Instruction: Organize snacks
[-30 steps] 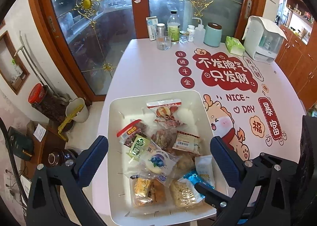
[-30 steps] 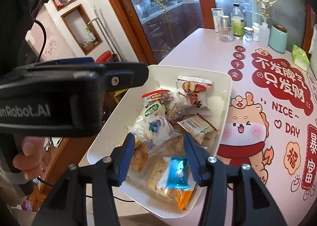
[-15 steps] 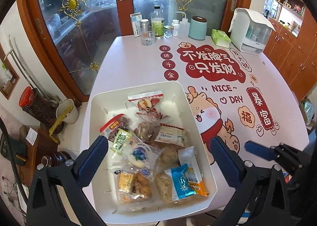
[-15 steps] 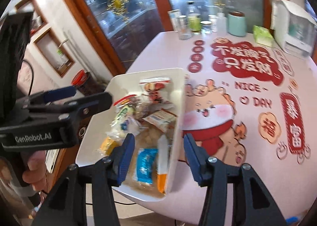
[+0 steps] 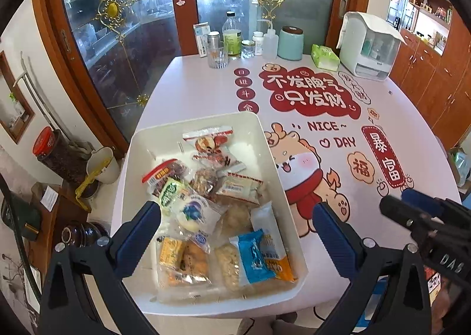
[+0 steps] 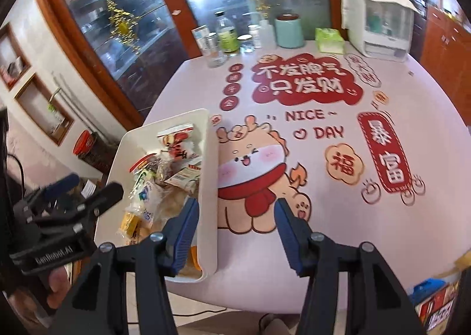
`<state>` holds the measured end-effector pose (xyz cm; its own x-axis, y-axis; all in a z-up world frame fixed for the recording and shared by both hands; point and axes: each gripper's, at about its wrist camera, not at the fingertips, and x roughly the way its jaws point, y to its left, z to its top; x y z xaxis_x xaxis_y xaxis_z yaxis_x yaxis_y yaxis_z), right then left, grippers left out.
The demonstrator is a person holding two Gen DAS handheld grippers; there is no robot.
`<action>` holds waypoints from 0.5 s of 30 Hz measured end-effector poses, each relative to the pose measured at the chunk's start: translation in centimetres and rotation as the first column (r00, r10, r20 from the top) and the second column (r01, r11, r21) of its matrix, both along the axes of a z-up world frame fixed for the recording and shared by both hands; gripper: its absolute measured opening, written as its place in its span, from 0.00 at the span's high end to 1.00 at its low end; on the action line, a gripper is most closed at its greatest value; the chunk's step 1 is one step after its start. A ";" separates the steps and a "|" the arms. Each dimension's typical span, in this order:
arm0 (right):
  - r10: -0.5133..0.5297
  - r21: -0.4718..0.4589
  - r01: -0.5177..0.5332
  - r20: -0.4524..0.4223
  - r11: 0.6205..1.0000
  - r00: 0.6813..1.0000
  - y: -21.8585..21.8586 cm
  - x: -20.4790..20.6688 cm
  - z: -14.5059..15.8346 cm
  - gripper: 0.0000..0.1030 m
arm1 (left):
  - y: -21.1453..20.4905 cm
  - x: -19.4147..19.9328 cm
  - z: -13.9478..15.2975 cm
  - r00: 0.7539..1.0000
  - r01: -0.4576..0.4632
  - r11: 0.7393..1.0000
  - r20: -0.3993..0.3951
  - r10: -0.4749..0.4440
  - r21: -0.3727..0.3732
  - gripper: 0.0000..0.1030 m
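At the far left, beside the table, we noted a dark jar with a red lid (image 5: 48, 146) and a cream plastic mug (image 5: 103, 164) standing on a low wooden stand.

On the table's near left corner sat a white, rounded-rectangular plastic tray (image 5: 203, 121), smooth-walled and shallow. It held the snacks: a heap of crinkled, glossy wrappers. We recorded a clear packet printed red and white (image 5: 210, 146) toward the far end, a white pouch with a blue print (image 5: 195, 213) near the middle, a yellow-orange packet (image 5: 182, 258) at the near left and a blue foil packet (image 5: 253, 255) at the near right.

The left gripper (image 5: 235, 223) hung above the tray's near half, its blue ribbed pads spread wide and gripping nothing.

The table (image 5: 200, 88) carried a smooth pale cover printed with red characters and a cartoon animal. Along its far edge stood a ribbed drinking glass (image 5: 217, 55), a clear bottle with a green label (image 5: 232, 38), a squeeze bottle (image 5: 270, 45), a teal cylindrical canister (image 5: 290, 42), a green tissue pack (image 5: 323, 55) and a boxy white plastic appliance (image 5: 369, 46).

The right gripper (image 6: 235, 224) sat above the tray's right wall and the bare cover beside it. Its jaws stood at a moderate gap and were opening, pressing on nothing.
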<state>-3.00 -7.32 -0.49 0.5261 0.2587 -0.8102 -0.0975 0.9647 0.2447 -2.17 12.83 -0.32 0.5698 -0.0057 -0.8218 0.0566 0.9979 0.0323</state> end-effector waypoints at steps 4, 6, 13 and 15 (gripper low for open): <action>-0.037 -0.042 0.037 0.007 0.998 0.999 -0.5 -0.9 0.6 0.44 | -0.3 -0.8 -0.3 1.000 -0.008 1.000 -0.019 0.008 -0.001 0.01; -0.045 -0.061 0.046 0.019 0.997 0.999 -0.6 -1.4 1.0 0.41 | -0.5 -1.3 -0.5 1.000 -0.010 1.000 -0.030 0.010 -0.001 0.01; -0.059 -0.092 0.064 0.049 0.994 0.997 -1.0 -2.7 1.8 0.36 | -0.9 -2.7 -0.7 0.999 -0.016 1.000 -0.045 0.016 -0.001 0.01; -0.053 -0.091 0.058 0.048 0.994 0.997 -1.0 -3.0 1.8 0.36 | -1.0 -3.1 -0.8 0.998 -0.019 1.000 -0.052 0.019 -0.005 0.01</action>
<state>-5.99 -8.37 1.31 0.5742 0.1534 -0.8042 -0.0522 0.9872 0.1510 -5.31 11.84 -1.11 0.5264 0.0001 -0.8502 0.0392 0.9989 0.0244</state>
